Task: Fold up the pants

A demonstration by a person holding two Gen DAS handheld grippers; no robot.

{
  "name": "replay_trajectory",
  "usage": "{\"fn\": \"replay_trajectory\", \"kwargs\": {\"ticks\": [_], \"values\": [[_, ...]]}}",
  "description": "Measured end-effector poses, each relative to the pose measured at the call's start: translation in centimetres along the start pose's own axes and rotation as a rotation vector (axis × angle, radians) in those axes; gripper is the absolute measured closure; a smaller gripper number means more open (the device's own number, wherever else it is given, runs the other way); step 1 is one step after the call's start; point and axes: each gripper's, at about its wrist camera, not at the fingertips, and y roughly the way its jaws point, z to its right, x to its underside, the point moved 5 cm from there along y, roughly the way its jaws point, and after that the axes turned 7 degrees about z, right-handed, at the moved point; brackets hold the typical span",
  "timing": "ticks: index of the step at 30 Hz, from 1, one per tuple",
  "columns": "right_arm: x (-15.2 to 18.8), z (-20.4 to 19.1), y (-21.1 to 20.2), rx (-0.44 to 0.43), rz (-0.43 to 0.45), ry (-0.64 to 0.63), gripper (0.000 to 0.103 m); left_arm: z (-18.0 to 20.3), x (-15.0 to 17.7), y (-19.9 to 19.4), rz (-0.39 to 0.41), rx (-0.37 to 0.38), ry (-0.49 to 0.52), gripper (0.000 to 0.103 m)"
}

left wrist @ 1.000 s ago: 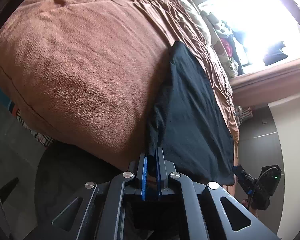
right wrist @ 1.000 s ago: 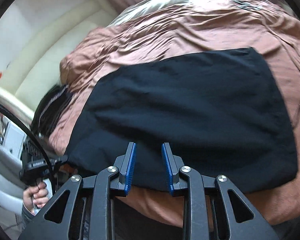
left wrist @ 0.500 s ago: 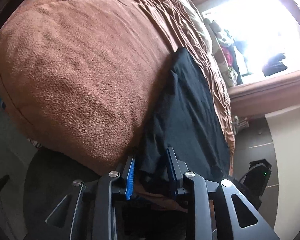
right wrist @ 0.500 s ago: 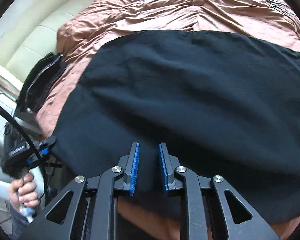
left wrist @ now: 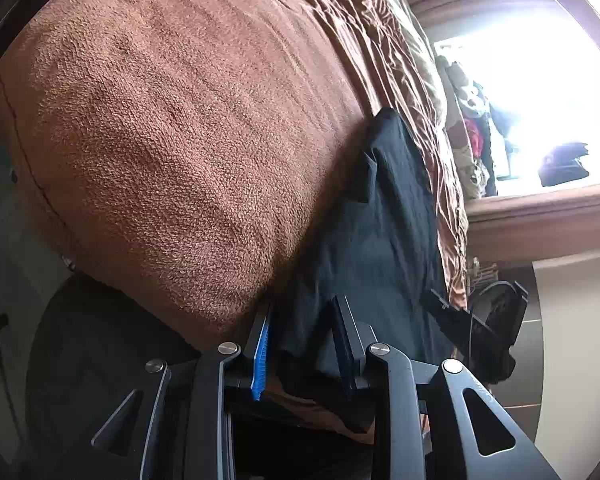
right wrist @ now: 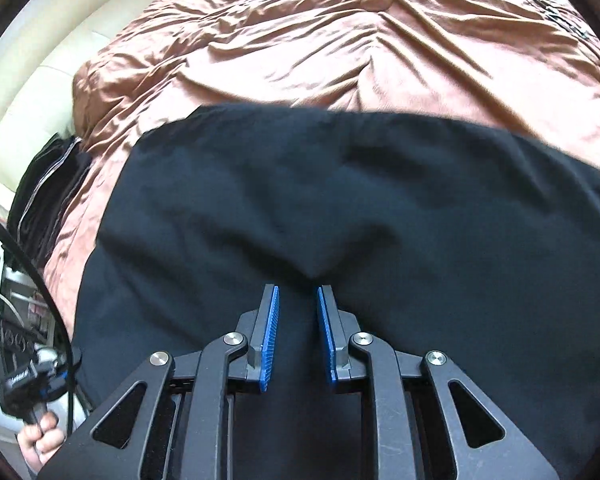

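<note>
The right tool [right wrist: 296,312] sits directly over the near edge of the dark navy folded cloth pants [right wrist: 340,208], its blue pads a narrow gap apart with a ridge of the fabric running up between them; whether the pads actually press that ridge I cannot tell. The pants lie flat on the rumpled brown bedspread [right wrist: 340,40], long axis running side to side across the right view, so this hand is the nearer to their middle. The left tool [left wrist: 304,332] is at the pants' end, where they hang at the bed's corner, jaws released and standing apart around a loose bunch of cloth. Beyond it the pants stretch away toward the bright window [left wrist: 540,80].
</note>
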Motion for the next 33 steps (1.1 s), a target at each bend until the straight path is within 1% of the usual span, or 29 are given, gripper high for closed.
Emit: {"fn": "replay_trajectory", "kwargs": {"ticks": [7,9,14,18,20,23,24,25,29,33], "values": [[-2.6,0.5,1.6,0.024,0.005,0.002,0.086,0.1,-0.3,0.3,-0.007,-0.015,-0.018,0.074],[-3.2,0.5,2.1,0.038,0.004,-0.010,0.086,0.2,-0.4,0.5,-0.009,-0.014,-0.022,0.070],[-4.7,0.6,3.0,0.057,-0.005,-0.028,0.086,0.4,-0.3,0.6,-0.004,-0.017,-0.010,0.068],[-5.1,0.4,3.5,0.063,-0.006,-0.021,0.086,0.5,-0.1,0.7,-0.004,-0.017,-0.006,0.068],[-5.1,0.4,3.1,0.058,-0.004,-0.020,0.086,0.8,0.3,0.8,-0.019,-0.016,0.002,0.068],[-4.0,0.0,2.5,0.036,-0.008,-0.024,0.086,1.0,0.6,1.0,-0.030,-0.016,0.023,0.069],[-3.3,-0.4,2.3,0.028,-0.012,-0.035,0.090,1.0,0.6,1.0,-0.028,-0.018,0.026,0.070],[-3.0,-0.2,1.8,0.018,-0.018,-0.045,0.096,0.8,0.5,1.0,-0.027,-0.013,0.018,0.070],[0.0,-1.3,0.8,-0.016,-0.043,-0.076,0.096,0.7,0.3,1.0,-0.028,-0.001,0.018,0.070],[2.6,-1.7,-0.6,-0.037,-0.054,-0.076,0.096,1.0,0.2,0.8,-0.024,0.008,0.034,0.070]]}}
